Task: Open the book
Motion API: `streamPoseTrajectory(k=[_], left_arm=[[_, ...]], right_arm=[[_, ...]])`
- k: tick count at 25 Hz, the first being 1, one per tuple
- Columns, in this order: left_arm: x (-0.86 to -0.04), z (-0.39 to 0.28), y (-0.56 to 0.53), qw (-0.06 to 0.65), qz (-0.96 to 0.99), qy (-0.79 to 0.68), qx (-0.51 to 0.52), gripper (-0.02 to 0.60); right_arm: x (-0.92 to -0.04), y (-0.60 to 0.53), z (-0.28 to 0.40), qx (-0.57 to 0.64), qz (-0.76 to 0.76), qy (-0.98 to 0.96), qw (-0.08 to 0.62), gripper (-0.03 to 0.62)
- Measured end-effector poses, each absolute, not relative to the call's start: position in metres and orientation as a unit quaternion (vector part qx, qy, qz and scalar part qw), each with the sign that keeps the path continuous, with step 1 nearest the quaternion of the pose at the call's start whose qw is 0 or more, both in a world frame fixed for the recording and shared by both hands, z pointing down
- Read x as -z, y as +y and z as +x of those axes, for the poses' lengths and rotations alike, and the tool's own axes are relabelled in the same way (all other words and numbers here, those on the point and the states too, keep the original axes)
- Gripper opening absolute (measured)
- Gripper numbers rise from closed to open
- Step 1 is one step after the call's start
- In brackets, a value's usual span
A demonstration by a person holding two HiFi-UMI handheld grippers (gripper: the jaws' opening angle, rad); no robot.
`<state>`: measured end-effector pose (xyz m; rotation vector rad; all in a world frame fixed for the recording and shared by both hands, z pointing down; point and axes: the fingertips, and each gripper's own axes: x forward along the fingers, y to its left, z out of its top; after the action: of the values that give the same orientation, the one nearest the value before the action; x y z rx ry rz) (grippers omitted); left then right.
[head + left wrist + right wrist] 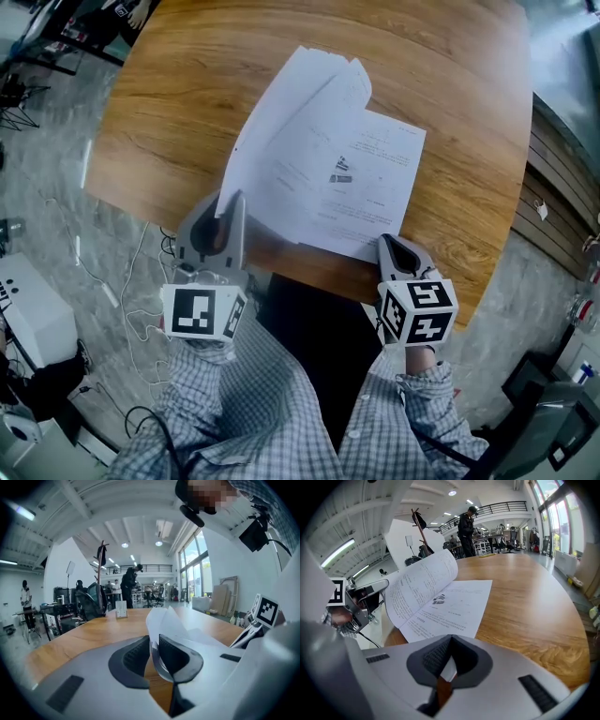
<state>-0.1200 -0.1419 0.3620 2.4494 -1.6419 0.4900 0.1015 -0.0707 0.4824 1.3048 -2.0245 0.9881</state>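
A thin white book (361, 183) lies open on the wooden table (169, 84). Its left pages (272, 131) stand lifted and curved, with their near edge between the pads of my left gripper (228, 199). In the left gripper view that sheet (164, 623) runs up out of the narrow gap of the left gripper (153, 651). My right gripper (392, 246) is shut on the near right corner of the flat printed page (454, 606); a white sliver shows between its pads in the right gripper view (446, 665). The raised pages (419, 585) arch at that view's left.
The table's near edge runs just under both grippers. A small card stand (121, 610) sits at the table's far end. Left of the table, cables and a white box (28, 314) lie on the floor. People stand at desks far behind.
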Motion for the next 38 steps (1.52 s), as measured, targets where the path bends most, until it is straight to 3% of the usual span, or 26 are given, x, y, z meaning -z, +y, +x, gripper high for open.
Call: streamPoseTrajectory(k=[9,19,28,29,32,38], left_arm=[[-0.402,-0.178,-0.141,0.141,0.77,-0.593,-0.19,0.065],[-0.458,-0.196,-0.134,0.223,0.736,-0.596,-0.232,0.1],[-0.454,-0.211,-0.123,0.175,0.729,-0.6,-0.279,0.124],[-0.449,-0.207,-0.123,0.164,0.733,-0.6,-0.276,0.122],[-0.437,-0.191,-0.126,0.132,0.745,-0.594,-0.273,0.041],[-0.43,-0.131,-0.126,0.145,0.815,-0.516,-0.22,0.009]], right_arm=[[-0.483,-0.071,0.096,-0.366,0.485,-0.749,0.265,0.02],[-0.487,-0.072,0.097,-0.372,0.489,-0.745,0.26,0.02],[-0.49,-0.074,0.098,-0.362,0.494,-0.745,0.263,0.02],[-0.49,-0.074,0.098,-0.363,0.495,-0.745,0.263,0.02],[-0.49,-0.074,0.098,-0.371,0.497,-0.741,0.257,0.02],[-0.491,-0.074,0.099,-0.415,0.5,-0.728,0.217,0.02]])
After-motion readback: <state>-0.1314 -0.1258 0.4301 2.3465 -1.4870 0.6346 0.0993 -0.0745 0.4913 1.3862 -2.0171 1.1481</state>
